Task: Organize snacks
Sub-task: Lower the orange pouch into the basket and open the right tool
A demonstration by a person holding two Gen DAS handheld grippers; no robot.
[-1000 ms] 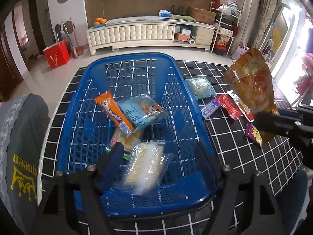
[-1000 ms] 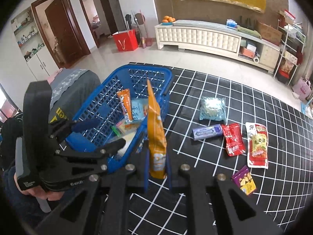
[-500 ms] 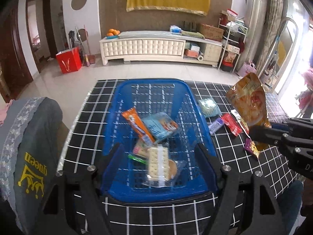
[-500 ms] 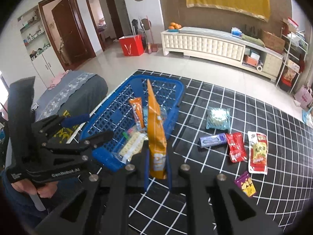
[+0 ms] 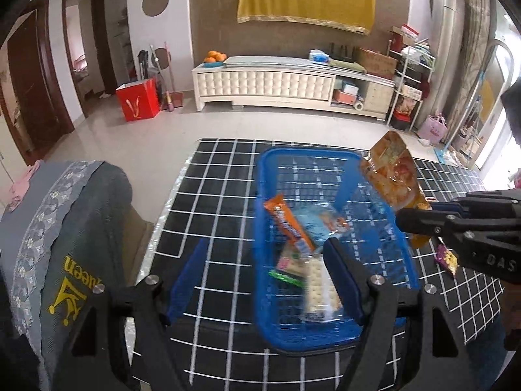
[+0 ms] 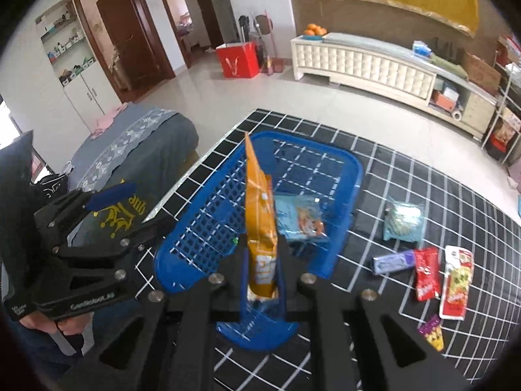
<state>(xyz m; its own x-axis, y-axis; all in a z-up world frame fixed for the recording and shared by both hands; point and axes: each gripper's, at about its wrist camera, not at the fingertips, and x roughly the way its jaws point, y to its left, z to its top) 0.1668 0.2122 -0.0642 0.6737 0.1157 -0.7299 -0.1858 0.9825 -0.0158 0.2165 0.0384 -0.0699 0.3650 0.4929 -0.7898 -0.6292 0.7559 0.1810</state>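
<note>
My right gripper (image 6: 262,270) is shut on an upright orange snack pouch (image 6: 260,215), held above the near edge of the blue mesh basket (image 6: 195,228). From the left wrist view, that pouch (image 5: 390,176) hangs over the basket's right side in the right gripper (image 5: 413,215). My left gripper (image 5: 265,280) is open with nothing between its pads, raised over the basket's near left corner (image 5: 325,335). An orange packet (image 5: 286,224), a light blue packet (image 5: 322,224) and a clear cracker pack (image 5: 320,290) lie inside the basket.
On the black grid cloth (image 6: 390,309) right of the basket lie a teal bag (image 6: 403,221), a purple bar (image 6: 390,262), a red packet (image 6: 426,273), a red-and-white packet (image 6: 457,280) and a small purple packet (image 6: 431,332). A grey cushion (image 5: 65,228) stands at the table's left.
Both grippers rose and drew back from the basket. The left one shifted left, leaving the cracker pack lying in the basket. The right one carried the orange pouch over the basket.
</note>
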